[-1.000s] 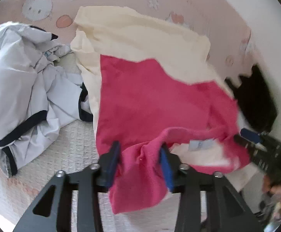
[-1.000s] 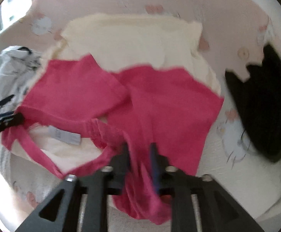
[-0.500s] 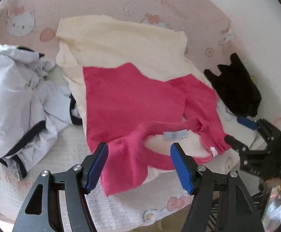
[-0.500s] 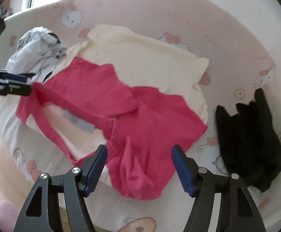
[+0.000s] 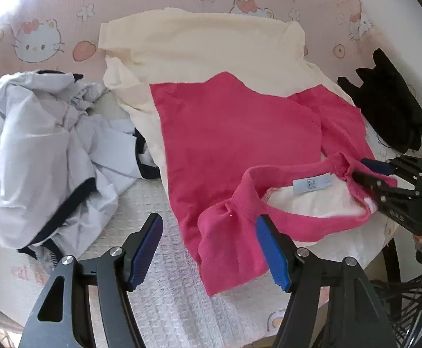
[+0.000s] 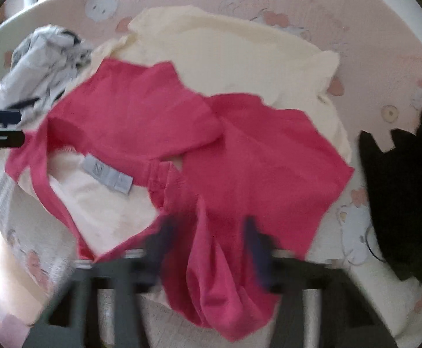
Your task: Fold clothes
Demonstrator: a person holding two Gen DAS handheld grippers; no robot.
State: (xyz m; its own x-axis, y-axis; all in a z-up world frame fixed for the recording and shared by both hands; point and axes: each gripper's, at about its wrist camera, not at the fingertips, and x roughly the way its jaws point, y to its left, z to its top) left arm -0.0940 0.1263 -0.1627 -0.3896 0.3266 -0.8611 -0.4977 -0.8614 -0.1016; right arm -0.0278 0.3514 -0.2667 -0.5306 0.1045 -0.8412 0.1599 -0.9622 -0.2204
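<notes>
The pink top (image 5: 240, 133) lies spread on the cream garment (image 5: 199, 46), neckline and label (image 5: 311, 185) nearest the grippers. The left gripper (image 5: 208, 249) has its jaws spread; the shoulder fold of the top sits between the blue pads (image 5: 266, 249) but is not pressed, and the left pad stands clear over the bedcover (image 5: 164, 295). The right gripper (image 6: 208, 249) is blurred in its own view. Its jaws have just been closing, with a ridge of pink fabric between them; the left view shows its fingers narrowed at the other shoulder, just beside the collar, probably pinching the cloth, though pad contact cannot be confirmed. Step in hand: re-gripping the two shoulders after the top is laid flat, ahead of a fold. The next move calls for the left jaws to close on the shoulder fold between them, taking only pink fabric and none of the cream layer beneath. Both grips should sit level either side of the neckline so the fold runs straight. The white jacket (image 5: 42, 150), left of the left jaws, and the black garment (image 5: 391, 110), beyond the right jaws, lie apart from the top.
</notes>
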